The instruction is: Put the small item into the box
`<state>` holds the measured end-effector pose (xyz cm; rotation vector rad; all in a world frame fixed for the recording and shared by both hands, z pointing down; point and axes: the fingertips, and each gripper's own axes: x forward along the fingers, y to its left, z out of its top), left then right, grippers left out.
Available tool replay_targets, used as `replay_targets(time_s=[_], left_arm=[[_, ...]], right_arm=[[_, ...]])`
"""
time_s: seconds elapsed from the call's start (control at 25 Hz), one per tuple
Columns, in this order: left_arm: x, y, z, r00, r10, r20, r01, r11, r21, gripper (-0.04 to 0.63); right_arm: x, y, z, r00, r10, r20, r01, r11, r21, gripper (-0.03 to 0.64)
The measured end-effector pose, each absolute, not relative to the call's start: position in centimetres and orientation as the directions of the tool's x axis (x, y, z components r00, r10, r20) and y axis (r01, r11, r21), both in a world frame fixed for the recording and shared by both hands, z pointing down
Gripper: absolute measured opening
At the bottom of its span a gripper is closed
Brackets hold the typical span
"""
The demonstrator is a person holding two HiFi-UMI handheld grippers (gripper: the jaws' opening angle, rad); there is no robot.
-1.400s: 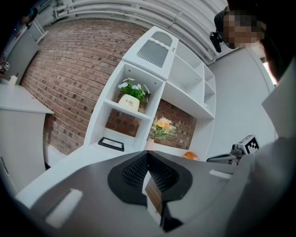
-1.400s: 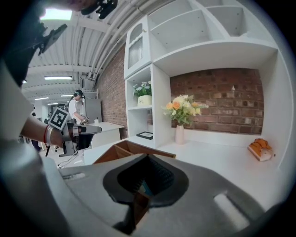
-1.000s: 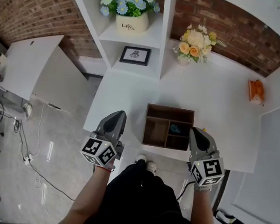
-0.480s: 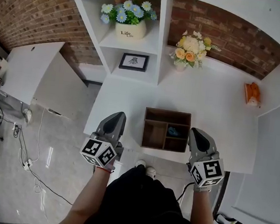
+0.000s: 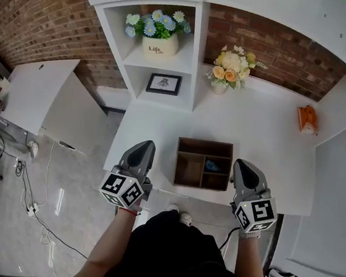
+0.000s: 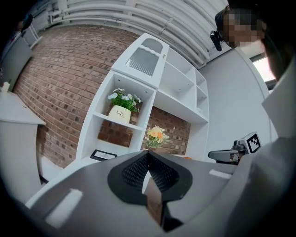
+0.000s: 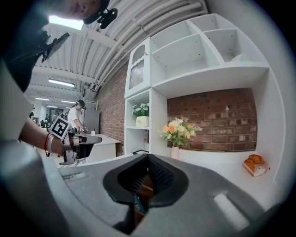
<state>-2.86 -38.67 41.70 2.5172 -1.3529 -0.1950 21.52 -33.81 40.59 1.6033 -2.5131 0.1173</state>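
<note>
The left gripper (image 5: 145, 144), grey with a marker cube at its back, has its ribbed black jaws pressed together at the tips with nothing between them, as the left gripper view shows. The right gripper (image 5: 242, 164), of the same build, has its jaws closed tip to tip and empty as well. In the head view the two are held just below the middle of the frame, one at each side of a dark brown wooden box with open compartments (image 5: 193, 144), both apart from it. The box stands near the front edge of a white desk (image 5: 271, 146). The small blue item (image 5: 212, 166) lies inside the box, in the middle compartment of its right-hand column; the other compartments look bare. A sliver of the box and the blue item also shows through the opening behind the closed jaws in the right gripper view. Toward the top of the head view, a white vase of yellow, orange and cream flowers (image 5: 229, 67) stands at the back of the desk against a red brick wall (image 5: 44, 14). In the upper left of the frame a white shelf unit (image 5: 195, 56) holds a cream pot of blue and white flowers (image 5: 155, 30) and, below it, a black-framed picture (image 5: 164, 83). A small orange object (image 5: 307, 118) sits at the desk's right edge.
</note>
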Motion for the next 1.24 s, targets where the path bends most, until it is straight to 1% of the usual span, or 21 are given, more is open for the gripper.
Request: replay_targets(time_s=[0.52,1.24], left_arm=[[-3.2,-39.2,40.4,0.552,-0.834,-0.021,-0.796,-0.533,0.287,0.003],[-2.6,-39.8,41.1,0.574,-0.819,-0.008,-0.783,-0.552,0.288,0.003]], right_arm=[[21.9,-33.9,39.1,-0.395,-0.909,0.133,-0.914,0.404,0.042,0.002],[21.5,-33.8,40.8,-0.404,-0.899,0.171,-0.909,0.415,0.037,0.002]])
